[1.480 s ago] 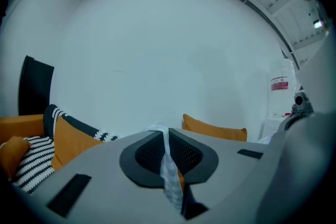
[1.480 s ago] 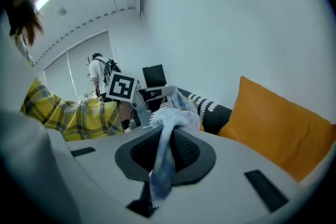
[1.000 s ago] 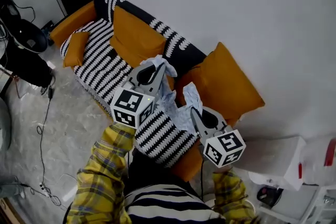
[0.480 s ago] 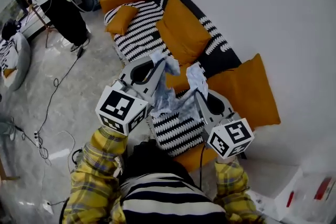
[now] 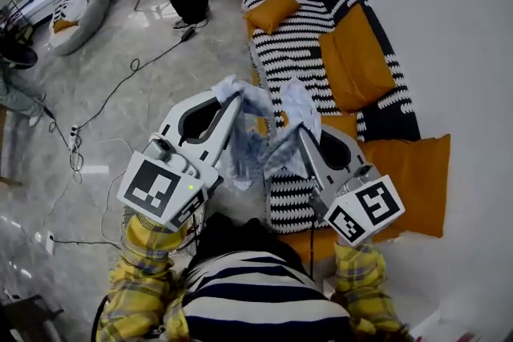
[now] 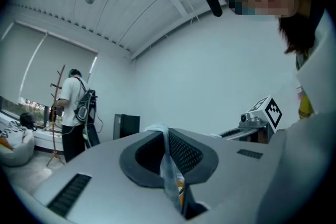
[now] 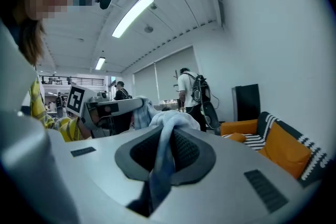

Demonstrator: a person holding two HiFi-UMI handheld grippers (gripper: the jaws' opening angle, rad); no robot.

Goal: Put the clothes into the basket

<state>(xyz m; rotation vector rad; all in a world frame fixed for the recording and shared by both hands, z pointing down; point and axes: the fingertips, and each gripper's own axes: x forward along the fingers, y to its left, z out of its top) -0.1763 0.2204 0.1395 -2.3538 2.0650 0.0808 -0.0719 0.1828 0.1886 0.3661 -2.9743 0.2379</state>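
Fingers point(image 5: 227, 110) of the left gripper point(image 5: 231, 92) and the right gripper point(image 5: 303, 132) are clenched on one pale blue garment point(image 5: 250, 148).
Head view: the garment hangs at mid-frame between the two tips. Its long axis runs across the frame from left tip to right tip, and the middle sags toward the lower edge. Behind it are the grey floor point(image 5: 144, 92) and the near end of a striped sofa point(image 5: 304, 52) with orange cushions point(image 5: 357, 64) at upper right. Left gripper view: the jaws press together on a thin fold of the fabric, which runs along them from the tip to the lower edge; a person point(image 6: 71, 107) stands at far left. Right gripper view: the jaws are closed on a bunched fold that spills over the tip and trails between the pads toward the lower edge.
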